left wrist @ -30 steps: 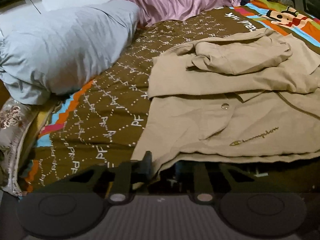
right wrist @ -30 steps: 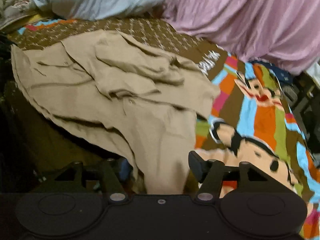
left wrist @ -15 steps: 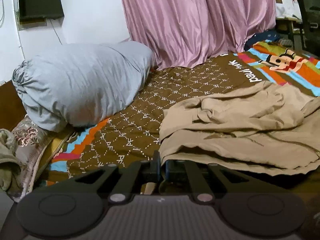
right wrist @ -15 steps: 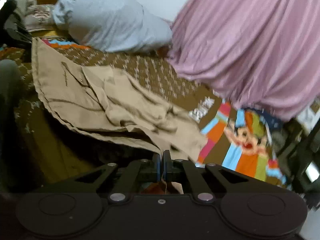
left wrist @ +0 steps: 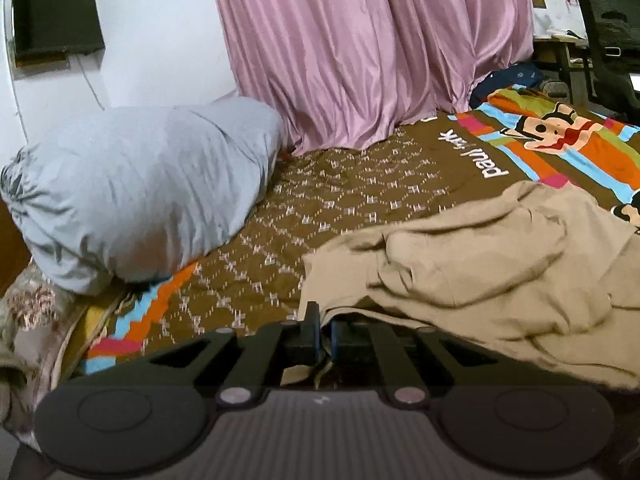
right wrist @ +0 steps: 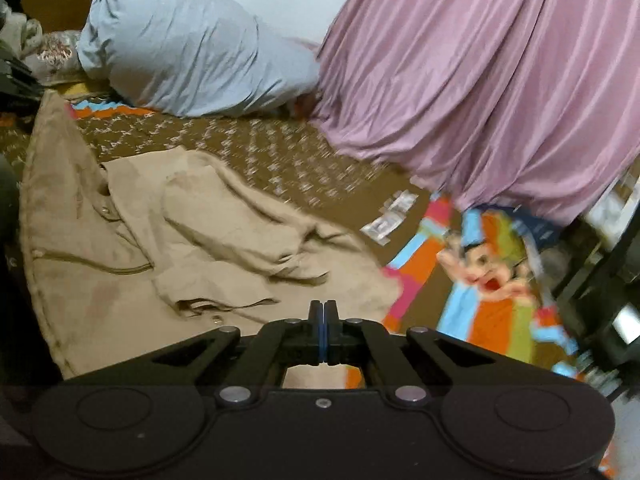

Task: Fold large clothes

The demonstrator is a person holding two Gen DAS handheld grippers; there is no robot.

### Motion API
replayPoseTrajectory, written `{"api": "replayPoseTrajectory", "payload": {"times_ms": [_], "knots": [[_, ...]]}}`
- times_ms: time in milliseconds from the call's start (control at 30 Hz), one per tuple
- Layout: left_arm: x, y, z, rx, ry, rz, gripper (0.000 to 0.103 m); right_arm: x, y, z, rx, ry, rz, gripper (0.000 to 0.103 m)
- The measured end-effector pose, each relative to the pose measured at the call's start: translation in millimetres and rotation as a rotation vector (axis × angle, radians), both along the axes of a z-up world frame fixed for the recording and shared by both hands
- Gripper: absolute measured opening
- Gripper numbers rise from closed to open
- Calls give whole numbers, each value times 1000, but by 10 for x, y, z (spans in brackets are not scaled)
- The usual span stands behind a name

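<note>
A large beige jacket [left wrist: 480, 264] lies rumpled on the bed, with its near hem lifted. My left gripper [left wrist: 323, 334] is shut on the jacket's near left hem corner; cloth hangs between and below the fingers. In the right wrist view the same jacket [right wrist: 192, 240] spreads to the left with a button and a seam showing. My right gripper [right wrist: 323, 332] is shut on the jacket's near right edge, and beige cloth shows just under the fingers.
The bed has a brown patterned cover [left wrist: 340, 208] with a colourful cartoon panel [left wrist: 552, 132] at right. A big grey bundle [left wrist: 136, 192] sits at the far left. Pink curtains [left wrist: 360, 48] hang behind the bed. A dark chair [left wrist: 608, 32] stands at right.
Both grippers closed on the jacket's near edge and lifted it. Both views now look higher, towards the curtains, and the hem has come up off the bed.
</note>
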State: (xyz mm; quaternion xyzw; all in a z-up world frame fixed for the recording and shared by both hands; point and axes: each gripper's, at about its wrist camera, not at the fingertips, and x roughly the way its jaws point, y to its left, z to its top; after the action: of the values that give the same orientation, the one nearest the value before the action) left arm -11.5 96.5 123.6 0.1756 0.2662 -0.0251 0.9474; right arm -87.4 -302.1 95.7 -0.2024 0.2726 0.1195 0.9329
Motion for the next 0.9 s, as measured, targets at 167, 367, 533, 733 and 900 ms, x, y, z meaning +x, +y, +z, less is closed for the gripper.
{"api": "replayPoseTrajectory", "payload": {"times_ms": [167, 367, 533, 733, 900], "knots": [[137, 5, -19, -10, 20, -5, 6, -134, -13, -22, 118, 141, 147, 37], [159, 18, -29, -40, 24, 24, 6, -366, 160, -87, 176, 259, 339, 66], [153, 72, -2, -64, 29, 36, 6, -481, 358, -316, -32, 325, 348, 71], [109, 98, -4, -85, 31, 55, 6, -406, 338, -642, -172, 330, 189, 50], [-128, 210, -20, -156, -3, 95, 6, -444, 205, -599, -145, 242, 175, 5]]}}
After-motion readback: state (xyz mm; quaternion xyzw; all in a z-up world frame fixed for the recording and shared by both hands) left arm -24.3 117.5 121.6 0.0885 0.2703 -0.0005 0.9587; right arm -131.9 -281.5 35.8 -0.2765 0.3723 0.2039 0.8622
